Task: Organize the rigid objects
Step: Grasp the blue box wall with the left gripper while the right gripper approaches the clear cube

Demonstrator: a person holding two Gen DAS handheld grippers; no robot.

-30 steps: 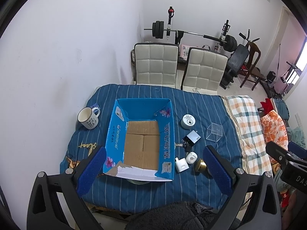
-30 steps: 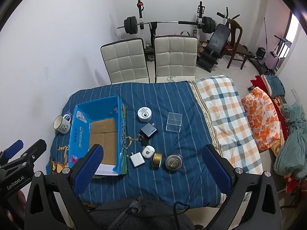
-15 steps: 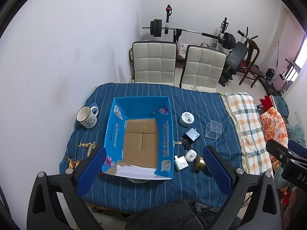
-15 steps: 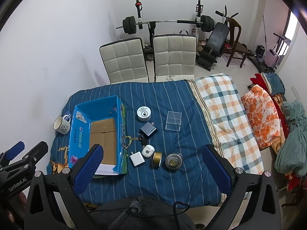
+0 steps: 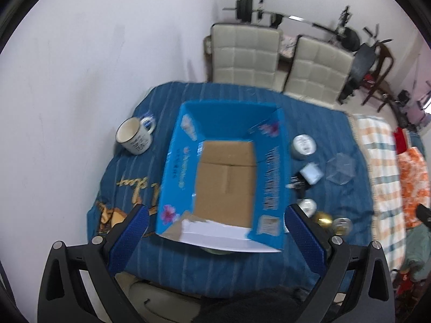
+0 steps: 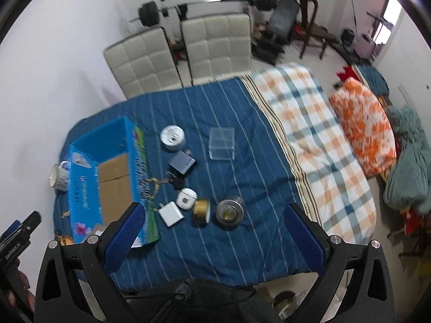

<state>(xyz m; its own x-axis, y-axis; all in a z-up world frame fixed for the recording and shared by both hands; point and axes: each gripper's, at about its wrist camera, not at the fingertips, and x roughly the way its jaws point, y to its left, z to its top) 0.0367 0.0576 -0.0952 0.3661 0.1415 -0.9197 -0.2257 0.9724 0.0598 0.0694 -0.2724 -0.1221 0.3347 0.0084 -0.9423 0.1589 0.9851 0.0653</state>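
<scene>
Room: white walls, two cream padded chairs (image 6: 188, 51) behind the far edge of the desk, a barbell rack (image 6: 204, 2) beyond them.
Desk: covered by a blue striped cloth (image 6: 242, 140), with a checked orange-and-white cloth (image 6: 323, 145) over its right end.
Blue cardboard box (image 5: 226, 172): open-topped, near the left end of the desk, brown floor bare; its long axis runs from the near edge toward the far edge, and the near flap is torn.
Mug (image 5: 134, 136): white, upright, at the left edge beside the box, handle toward the far edge.
Round white tin (image 6: 172, 137): just right of the box, toward the far edge.
Clear plastic cube (image 6: 221, 143): right of the tin, apart from it.
Grey charger block (image 6: 181, 162): nearer than the tin, prongs pointing toward the far edge.
Keys (image 6: 161, 181): a bunch lying between the charger and the box wall.
White earbud case (image 6: 186, 198): just in front of the keys.
White plug adapter (image 6: 171, 213): close to the earbud case, on its near-left side.
Gold tape roll (image 6: 201, 210): on its side, right of the adapter.
Round metal tin (image 6: 229, 211): just right of the gold roll.
Left gripper (image 5: 215, 235): above the near end of the box, fingers wide apart, holding nothing.
Right gripper (image 6: 214, 238): above the near edge by the small items, fingers wide apart, holding nothing.
</scene>
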